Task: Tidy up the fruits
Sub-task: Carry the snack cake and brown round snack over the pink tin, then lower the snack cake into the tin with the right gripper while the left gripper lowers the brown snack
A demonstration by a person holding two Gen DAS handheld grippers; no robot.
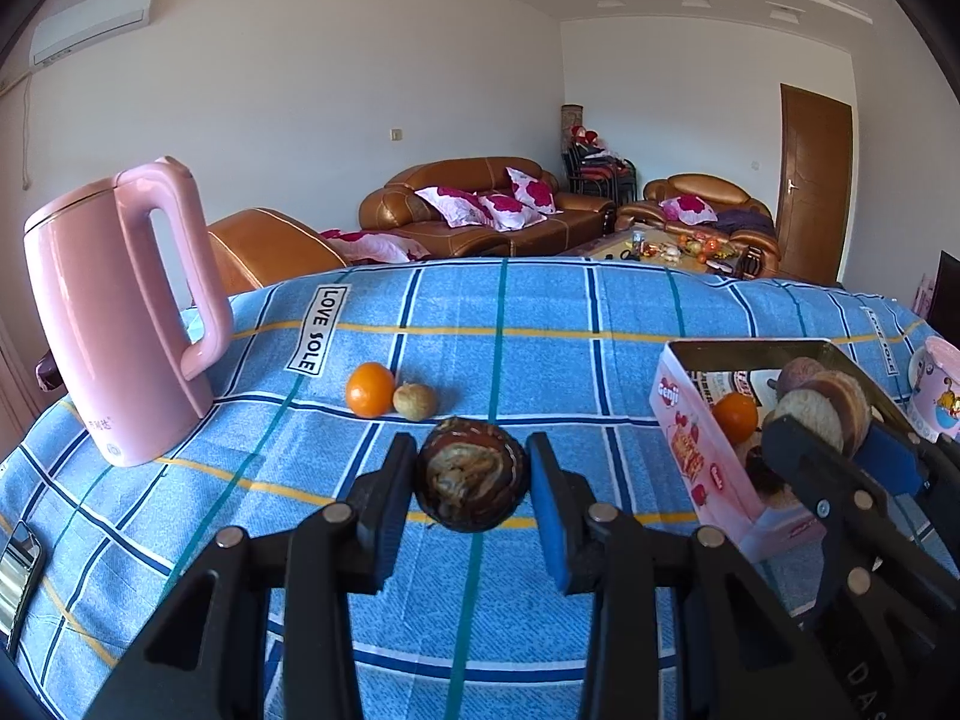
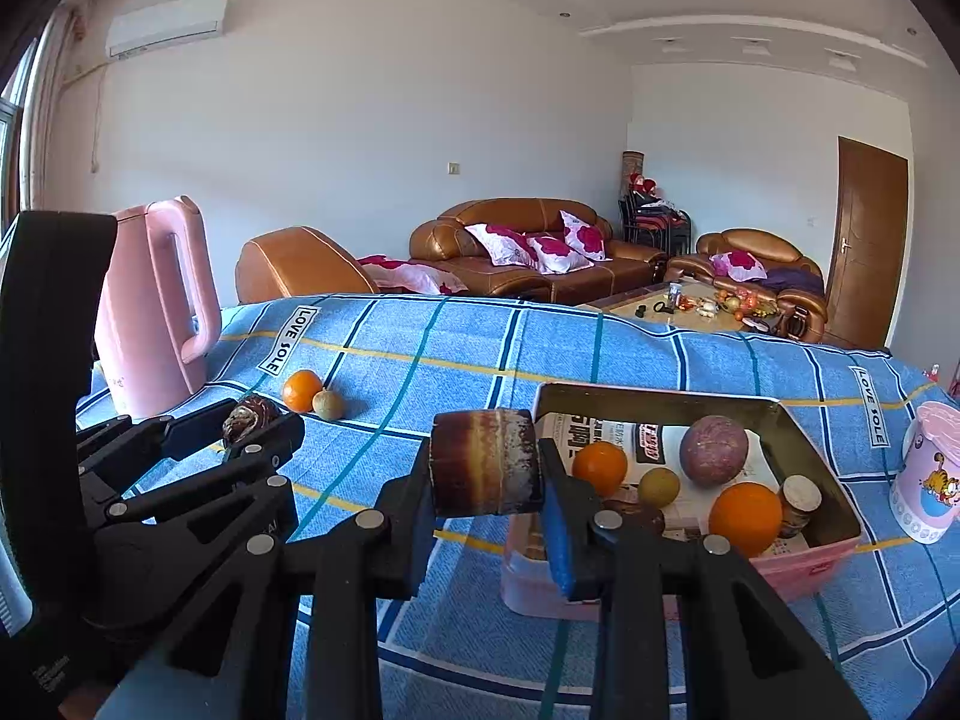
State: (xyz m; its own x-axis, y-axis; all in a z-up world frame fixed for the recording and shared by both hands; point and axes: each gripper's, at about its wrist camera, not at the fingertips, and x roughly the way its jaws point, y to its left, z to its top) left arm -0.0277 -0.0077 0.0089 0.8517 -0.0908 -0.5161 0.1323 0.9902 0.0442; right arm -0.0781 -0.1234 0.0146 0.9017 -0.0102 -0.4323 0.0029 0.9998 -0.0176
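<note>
My left gripper (image 1: pixel 472 471) is shut on a dark brown round fruit (image 1: pixel 472 474), held just above the blue checked cloth (image 1: pixel 540 312). It shows at the left of the right wrist view as the left gripper (image 2: pixel 252 417). My right gripper (image 2: pixel 486 462) is shut on a brown striped cylinder piece (image 2: pixel 486 463), beside the near-left corner of an open pink tin box (image 2: pixel 804 564). Two oranges (image 2: pixel 599 467), a purple round fruit (image 2: pixel 717 450) and a small yellow fruit (image 2: pixel 658 486) lie in the box. On the cloth, an orange (image 1: pixel 370 389) touches a small tan fruit (image 1: pixel 414 401).
A tall pink kettle (image 1: pixel 120 312) stands at the left of the table. A pink printed cup (image 2: pixel 927 480) stands right of the box. A phone (image 1: pixel 18 570) lies at the near-left edge. Brown sofas and a low table are beyond the far edge.
</note>
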